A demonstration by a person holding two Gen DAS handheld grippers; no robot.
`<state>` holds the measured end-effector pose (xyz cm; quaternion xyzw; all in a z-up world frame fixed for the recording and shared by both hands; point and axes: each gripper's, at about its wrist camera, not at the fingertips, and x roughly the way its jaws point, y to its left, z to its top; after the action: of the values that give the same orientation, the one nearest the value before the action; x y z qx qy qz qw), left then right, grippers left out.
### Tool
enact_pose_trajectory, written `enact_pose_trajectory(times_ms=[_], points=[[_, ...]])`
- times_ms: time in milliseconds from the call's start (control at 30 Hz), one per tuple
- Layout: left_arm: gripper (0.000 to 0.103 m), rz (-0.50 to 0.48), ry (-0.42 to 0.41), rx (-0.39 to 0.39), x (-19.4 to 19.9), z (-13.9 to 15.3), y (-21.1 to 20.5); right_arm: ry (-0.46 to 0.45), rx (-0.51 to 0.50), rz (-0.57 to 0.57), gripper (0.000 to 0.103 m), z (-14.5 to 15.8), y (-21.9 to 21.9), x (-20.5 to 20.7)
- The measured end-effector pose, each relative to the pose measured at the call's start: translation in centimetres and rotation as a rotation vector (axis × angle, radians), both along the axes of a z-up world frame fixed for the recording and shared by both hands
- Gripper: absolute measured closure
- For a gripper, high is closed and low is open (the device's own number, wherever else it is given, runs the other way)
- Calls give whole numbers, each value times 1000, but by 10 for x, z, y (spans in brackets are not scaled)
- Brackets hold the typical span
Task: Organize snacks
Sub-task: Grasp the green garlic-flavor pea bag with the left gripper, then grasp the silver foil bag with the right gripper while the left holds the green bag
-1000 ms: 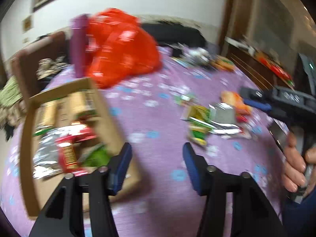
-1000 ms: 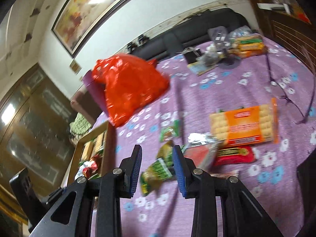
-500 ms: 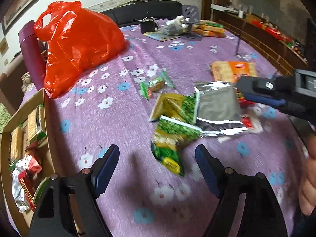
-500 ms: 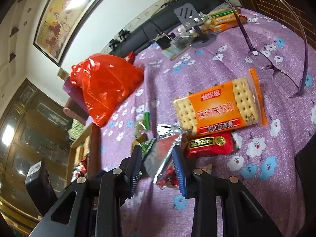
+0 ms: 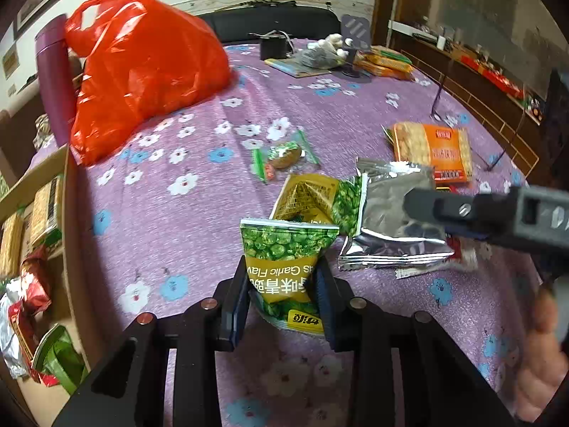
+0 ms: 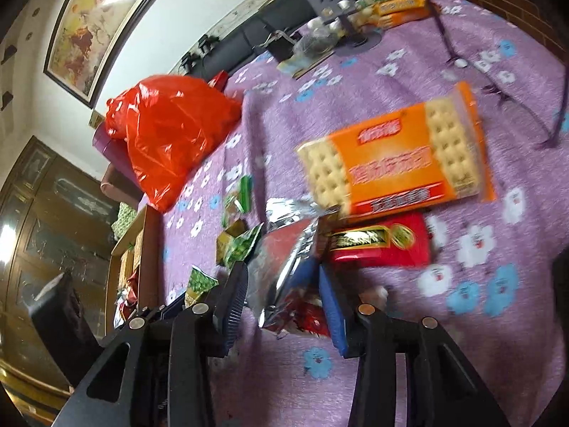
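My left claw [image 5: 281, 281] squeezes green pea bag [image 5: 286, 249], low over purple cloth [image 5: 199, 213]. My right claw [image 6: 281, 284] around silver bag [image 6: 284, 267], w/ fingers on both sides; can't tell if pinching. Box [image 5: 67, 213] w/ snacks sits at left edge. Cracker pack [image 6: 394, 163] lies just past silver bag.

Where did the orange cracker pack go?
In the right wrist view, the orange cracker pack lies on the purple cloth, just behind the red packet.

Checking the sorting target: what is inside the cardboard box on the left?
The cardboard box holds cracker packs, red wrappers and a green packet; anything underneath is hidden.
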<state>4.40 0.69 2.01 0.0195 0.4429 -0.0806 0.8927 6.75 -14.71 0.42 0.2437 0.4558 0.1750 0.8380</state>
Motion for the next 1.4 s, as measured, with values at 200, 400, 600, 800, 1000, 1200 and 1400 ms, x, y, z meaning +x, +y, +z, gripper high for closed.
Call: enact_pose_trajectory(times_ms=[200, 400, 600, 800, 1000, 1200, 1400], points=[[71, 35, -17, -42, -9, 13, 17, -74, -7, 51, 79, 12, 9, -7], [70, 66, -69, -55, -25, 33, 34, -103, 150, 251, 84, 28, 15, -20], [70, 116, -74, -73, -26, 36, 53, -63, 45, 257, 87, 20, 20, -17], [70, 101, -74, -80, -26, 34, 49, -69, -23, 113, 85, 20, 3, -13], [70, 84, -73, -81, -29, 32, 43, -105, -32, -49, 58, 23, -24, -10], [70, 81, -78, -80, -33, 34, 42, -64, -66, 57, 56, 14, -6, -7], [70, 98, -97, -92, -43, 43, 54, 62, -71, 379, 56, 7, 50, -26]])
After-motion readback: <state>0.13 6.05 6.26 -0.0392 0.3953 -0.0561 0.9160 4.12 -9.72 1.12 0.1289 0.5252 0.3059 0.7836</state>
